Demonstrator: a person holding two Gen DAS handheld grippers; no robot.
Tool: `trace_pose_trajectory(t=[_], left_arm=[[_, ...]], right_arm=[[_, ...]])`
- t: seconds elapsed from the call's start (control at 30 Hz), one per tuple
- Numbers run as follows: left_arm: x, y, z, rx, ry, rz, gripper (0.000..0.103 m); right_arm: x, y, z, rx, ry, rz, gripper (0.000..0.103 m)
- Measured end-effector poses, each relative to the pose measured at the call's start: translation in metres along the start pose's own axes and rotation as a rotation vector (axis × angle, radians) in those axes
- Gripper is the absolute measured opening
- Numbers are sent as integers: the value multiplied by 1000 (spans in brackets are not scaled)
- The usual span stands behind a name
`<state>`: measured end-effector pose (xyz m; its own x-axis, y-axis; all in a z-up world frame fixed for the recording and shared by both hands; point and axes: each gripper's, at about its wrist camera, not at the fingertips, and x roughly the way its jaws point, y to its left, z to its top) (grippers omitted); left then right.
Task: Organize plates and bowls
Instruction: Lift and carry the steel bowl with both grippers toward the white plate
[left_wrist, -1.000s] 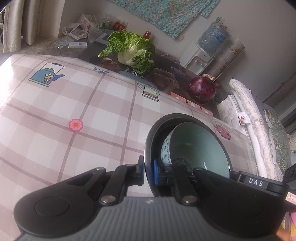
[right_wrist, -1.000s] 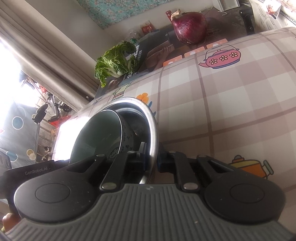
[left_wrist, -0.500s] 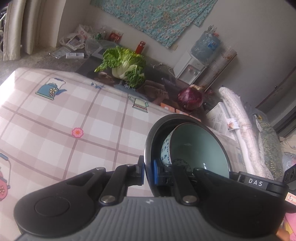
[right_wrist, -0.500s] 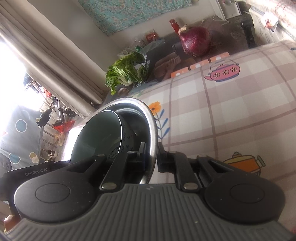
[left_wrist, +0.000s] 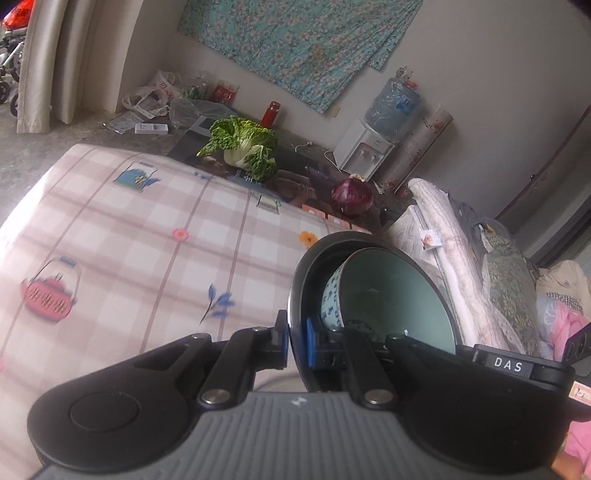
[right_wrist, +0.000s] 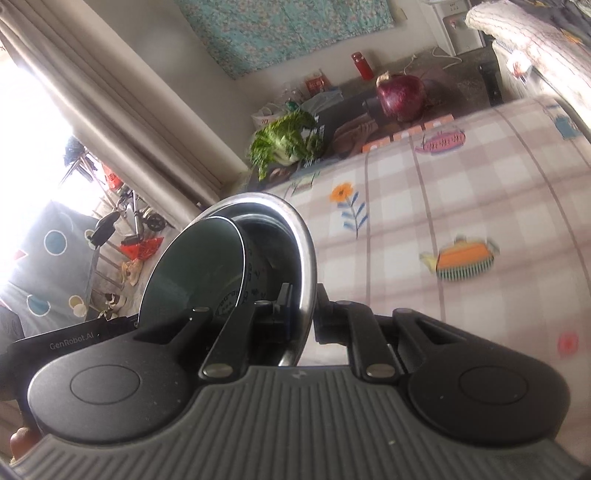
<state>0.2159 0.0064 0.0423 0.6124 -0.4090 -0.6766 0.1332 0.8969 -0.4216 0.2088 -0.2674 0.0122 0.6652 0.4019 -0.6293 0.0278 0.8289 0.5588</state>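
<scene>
The table (left_wrist: 122, 236) wears a pink-and-white checked cloth printed with teapots and flowers. At its far edge lie green cabbage (left_wrist: 242, 149) and a purple onion (left_wrist: 351, 197). Above it, a pale green bowl (left_wrist: 391, 295) with blue-and-white outside sits in a steel bowl (right_wrist: 301, 236). Both tools are black.

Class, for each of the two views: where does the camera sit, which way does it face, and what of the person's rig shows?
Left wrist: behind the left gripper, facing the checked tablecloth; right-hand device at the edge.
Right wrist: behind the right gripper, facing the same cloth.
Shared: metal bowl, patterned bowl, cabbage, red onion.
</scene>
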Motion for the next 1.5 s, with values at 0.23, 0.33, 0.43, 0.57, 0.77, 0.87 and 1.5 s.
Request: trace_pose_trajectory(t=[0.23, 0.33, 0.43, 0.57, 0.77, 0.87, 1.5], left_arm=[[-22, 14, -45, -6, 23, 19, 8], [-22, 21, -61, -14, 45, 19, 8], [-17, 28, -75, -25, 68, 18, 8], [-11, 34, -87, -22, 88, 23, 9], [-1, 38, -96, -5, 120, 30, 10], [1, 39, -99, -5, 122, 21, 10], [-5, 38, -105, 46, 117, 2, 13]], right_arm=[[-16, 5, -55, -5, 52, -15, 10], [-16, 2, -75, -1, 72, -28, 10], [-14, -2, -90, 0, 87, -46, 10], [-8, -8, -103, 7, 104, -62, 11], [1, -14, -109, -7, 107, -87, 11], [3, -16, -110, -14, 99, -95, 11], [2, -23, -117, -54, 58, -94, 10]])
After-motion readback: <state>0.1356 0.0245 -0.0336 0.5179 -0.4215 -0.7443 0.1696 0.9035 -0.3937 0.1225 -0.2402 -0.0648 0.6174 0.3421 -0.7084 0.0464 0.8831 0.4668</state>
